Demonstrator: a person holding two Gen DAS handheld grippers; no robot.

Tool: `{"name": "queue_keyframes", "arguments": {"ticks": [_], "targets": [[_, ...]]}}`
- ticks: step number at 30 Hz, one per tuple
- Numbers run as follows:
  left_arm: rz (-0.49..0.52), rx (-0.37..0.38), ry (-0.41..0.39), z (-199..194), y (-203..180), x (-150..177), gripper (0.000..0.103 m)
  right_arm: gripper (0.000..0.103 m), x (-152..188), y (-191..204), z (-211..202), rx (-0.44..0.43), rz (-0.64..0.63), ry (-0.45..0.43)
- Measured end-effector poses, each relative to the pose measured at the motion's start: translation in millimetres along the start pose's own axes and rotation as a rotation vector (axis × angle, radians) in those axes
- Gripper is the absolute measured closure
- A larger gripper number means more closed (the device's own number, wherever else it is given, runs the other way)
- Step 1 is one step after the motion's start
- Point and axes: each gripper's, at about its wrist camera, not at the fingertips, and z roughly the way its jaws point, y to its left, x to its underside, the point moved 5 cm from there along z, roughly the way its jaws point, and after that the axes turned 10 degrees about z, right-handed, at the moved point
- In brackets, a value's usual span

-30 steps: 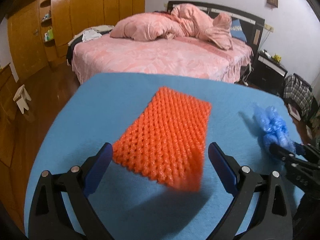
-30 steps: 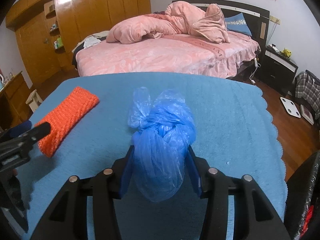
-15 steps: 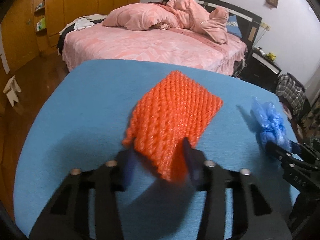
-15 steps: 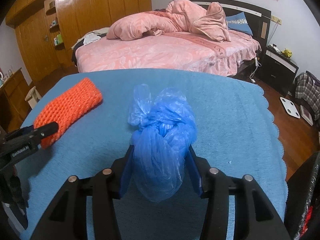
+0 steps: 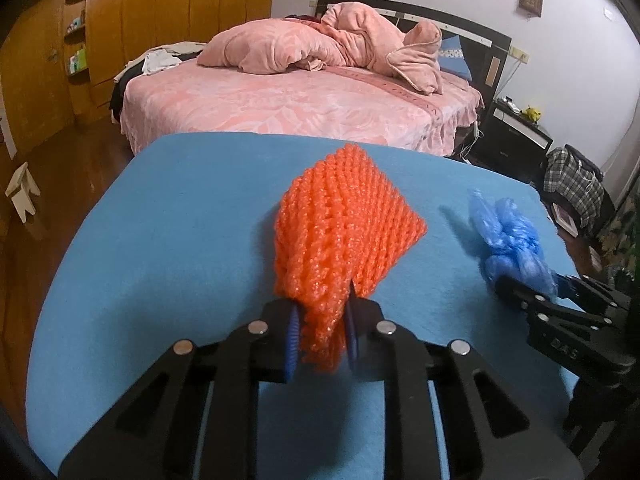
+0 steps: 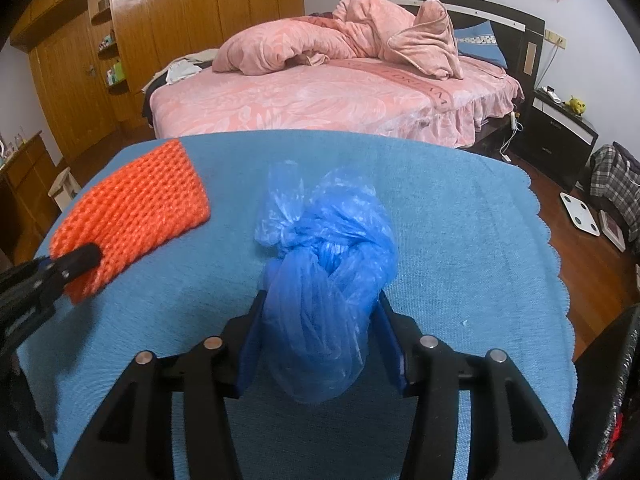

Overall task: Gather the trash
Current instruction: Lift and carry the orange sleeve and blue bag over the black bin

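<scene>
Left gripper (image 5: pixel 320 334) clamped on the near end of the orange foam net (image 5: pixel 340 236); the net bunches between the blue pads and fans out ahead, far end raised off the blue cloth (image 5: pixel 168 216). Right gripper (image 6: pixel 320 344) pinched around the lower body of the knotted blue plastic bag (image 6: pixel 324 264), which bulges above and below the fingers.

Both pieces of trash in hand, over the cloth-covered table. No bin visible in either view.

Judgement: the step is carrying off. Net is springy and gripped at one edge only, so keep the squeeze firm and lift straight up before swinging away. Bag is slippery film; hold pressure steady, avoid jerks. Keep the two grippers apart so the loads don't snag.

Beyond: pink bed (image 6: pixel 320 100), wooden wardrobe (image 6: pixel 180 20).
</scene>
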Motion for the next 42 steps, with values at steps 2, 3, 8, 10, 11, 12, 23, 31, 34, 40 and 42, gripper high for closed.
{"name": "queue_keyframes", "arguments": {"ticks": [2, 3, 8, 10, 11, 12, 23, 31, 34, 40, 42], "targets": [[-0.009, -0.010, 0.002, -6, -3, 5, 0.085, 0.053, -1, -2, -2, -0.012, 0.009, -0.006], [-0.014, -0.014, 0.001, -9, -4, 7, 0.085, 0.053, -1, -2, -4, -0.018, 0.014, -0.009], [-0.031, -0.035, -0.013, -26, -7, 16, 0.085, 0.054, 0, -6, -14, -0.049, 0.024, -0.016], [-0.038, -0.040, -0.020, -32, -8, 18, 0.085, 0.054, 0, -7, -21, -0.063, 0.027, -0.025], [-0.037, -0.041, -0.026, -36, -9, 19, 0.085, 0.054, -1, -8, -25, -0.069, 0.028, -0.029], [-0.037, -0.043, -0.032, -40, -10, 19, 0.085, 0.054, -1, -8, -31, -0.079, 0.030, -0.037], [-0.057, -0.043, -0.125, -91, -29, 8, 0.085, 0.054, -10, -21, -97, -0.138, 0.048, -0.121], [-0.022, -0.040, -0.173, -132, -65, 8, 0.085, 0.054, -8, -40, -158, -0.162, 0.054, -0.194], [-0.008, -0.035, -0.193, -147, -79, 8, 0.085, 0.054, -7, -49, -180, -0.166, 0.060, -0.221], [0.006, -0.005, -0.232, -175, -110, 6, 0.085, 0.054, -1, -65, -225, -0.174, 0.056, -0.271], [0.018, 0.003, -0.245, -184, -122, 6, 0.085, 0.054, 2, -72, -239, -0.174, 0.061, -0.287]]}}
